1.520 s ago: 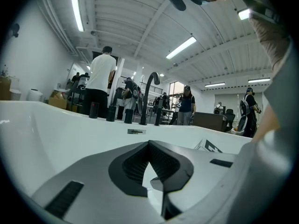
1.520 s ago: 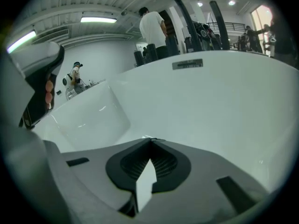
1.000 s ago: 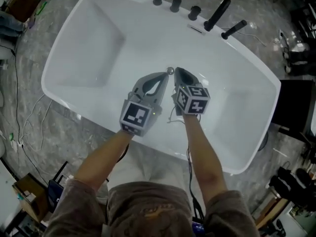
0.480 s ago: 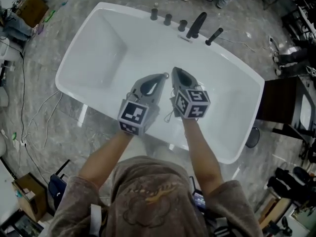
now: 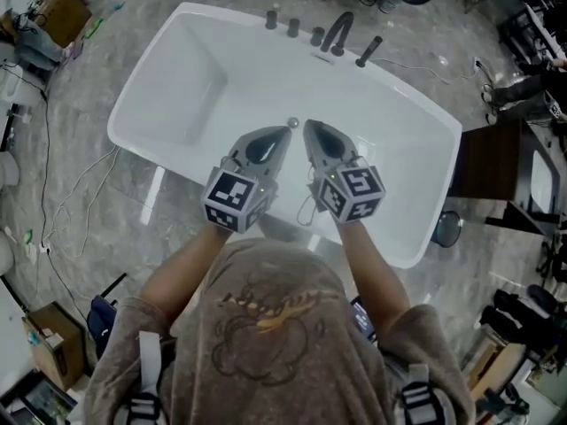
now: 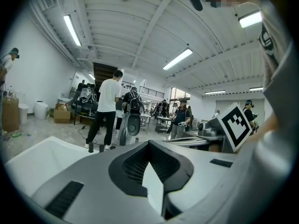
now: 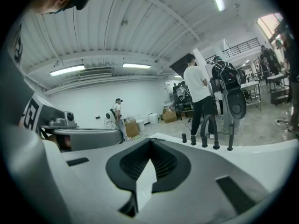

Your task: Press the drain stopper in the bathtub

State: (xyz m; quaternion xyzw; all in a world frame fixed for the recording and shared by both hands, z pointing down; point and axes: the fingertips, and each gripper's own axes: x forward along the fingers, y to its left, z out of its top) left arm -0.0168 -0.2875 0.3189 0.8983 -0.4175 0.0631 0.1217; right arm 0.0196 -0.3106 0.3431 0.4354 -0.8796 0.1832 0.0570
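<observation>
Both clenched empty, left gripper [image 5: 281,135] and right gripper [image 5: 310,127] hover over the bathtub [image 5: 221,12], drain stopper [image 5: 293,123] on its floor just past their tips -- I'd drop one tip squarely onto its centre.

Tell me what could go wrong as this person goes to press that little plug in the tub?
The drain stopper is small, round and shiny, so the shut jaws of the left gripper or right gripper might skid off it onto the bathtub floor. Neither gripper view shows the stopper, so the aim may be off. Both grippers hang close together and could bump each other.
</observation>
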